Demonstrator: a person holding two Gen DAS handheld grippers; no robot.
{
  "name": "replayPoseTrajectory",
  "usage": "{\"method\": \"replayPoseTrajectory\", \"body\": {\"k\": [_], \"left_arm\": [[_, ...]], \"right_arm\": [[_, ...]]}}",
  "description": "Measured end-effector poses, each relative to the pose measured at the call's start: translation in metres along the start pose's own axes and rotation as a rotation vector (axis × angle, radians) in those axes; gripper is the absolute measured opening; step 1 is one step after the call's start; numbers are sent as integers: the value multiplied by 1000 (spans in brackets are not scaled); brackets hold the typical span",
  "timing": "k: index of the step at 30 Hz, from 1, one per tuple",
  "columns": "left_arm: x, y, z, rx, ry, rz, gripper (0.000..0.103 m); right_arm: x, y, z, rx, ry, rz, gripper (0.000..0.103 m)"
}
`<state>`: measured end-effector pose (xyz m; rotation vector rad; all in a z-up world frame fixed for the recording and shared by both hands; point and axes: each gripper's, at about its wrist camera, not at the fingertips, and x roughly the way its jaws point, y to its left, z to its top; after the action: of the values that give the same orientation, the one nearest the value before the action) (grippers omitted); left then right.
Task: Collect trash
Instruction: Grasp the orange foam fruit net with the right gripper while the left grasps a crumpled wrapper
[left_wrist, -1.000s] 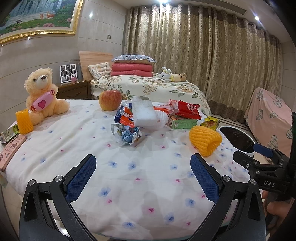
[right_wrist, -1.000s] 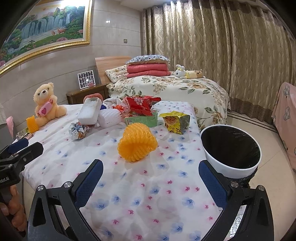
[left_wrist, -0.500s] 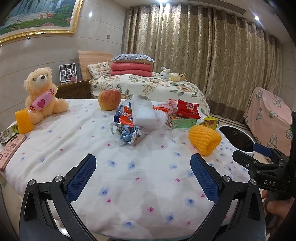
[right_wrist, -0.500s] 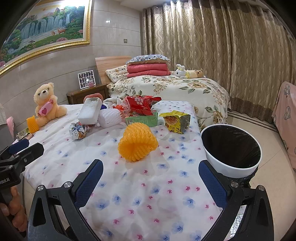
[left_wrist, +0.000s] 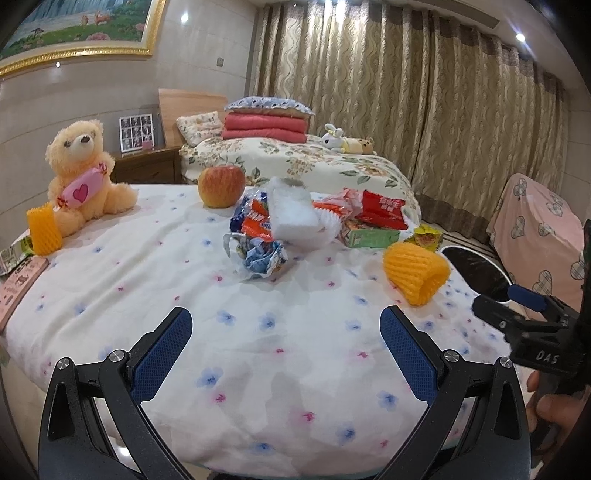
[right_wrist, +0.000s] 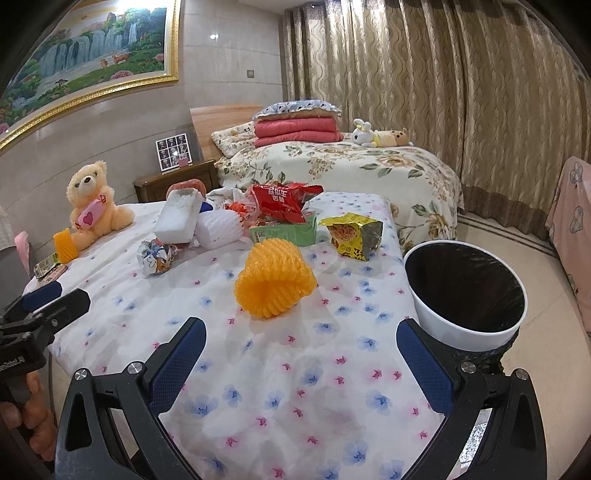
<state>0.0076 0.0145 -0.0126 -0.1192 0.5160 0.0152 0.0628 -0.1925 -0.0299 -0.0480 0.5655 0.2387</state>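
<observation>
— Well, has anything shifted since a second ago?

— Barely. Both tools have crept a touch closer over the flowered bedspread (right_wrist: 280, 373). The left tool (left_wrist: 282, 341) gapes wide, holding nothing; the right tool (right_wrist: 301, 354) likewise.

— And the trash?

— That orange foam fruit net (right_wrist: 275, 284) lies just ahead of the right tool, the crumpled blue-white wrapper (left_wrist: 260, 254) beyond the left, and the black-lined white bin (right_wrist: 467, 295) beside the bed.

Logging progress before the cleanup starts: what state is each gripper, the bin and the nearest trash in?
left gripper: open, empty.
right gripper: open, empty.
trash bin: uncovered, black liner, no trash visible inside.
orange foam net: lying on its side on the table.
yellow snack bag: torn open.
</observation>
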Motion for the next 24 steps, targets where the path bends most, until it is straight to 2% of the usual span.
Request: {"method": "replayPoseTrajectory", "body": {"k": [12,19,21,24], "left_arm": [[63,18,17,-37,126,4,103],[103,27,36,-50,200,14,103],[114,29,40,-56,227,11,99],[124,30,45,-70,260,-19,87]], "right_arm": [[41,-6,11,45,135,106,102],[69,-10,21,75,200,129,102],[74,-10,24,82,209,137,101],[81,-11,30,89,216,143,94]]}}
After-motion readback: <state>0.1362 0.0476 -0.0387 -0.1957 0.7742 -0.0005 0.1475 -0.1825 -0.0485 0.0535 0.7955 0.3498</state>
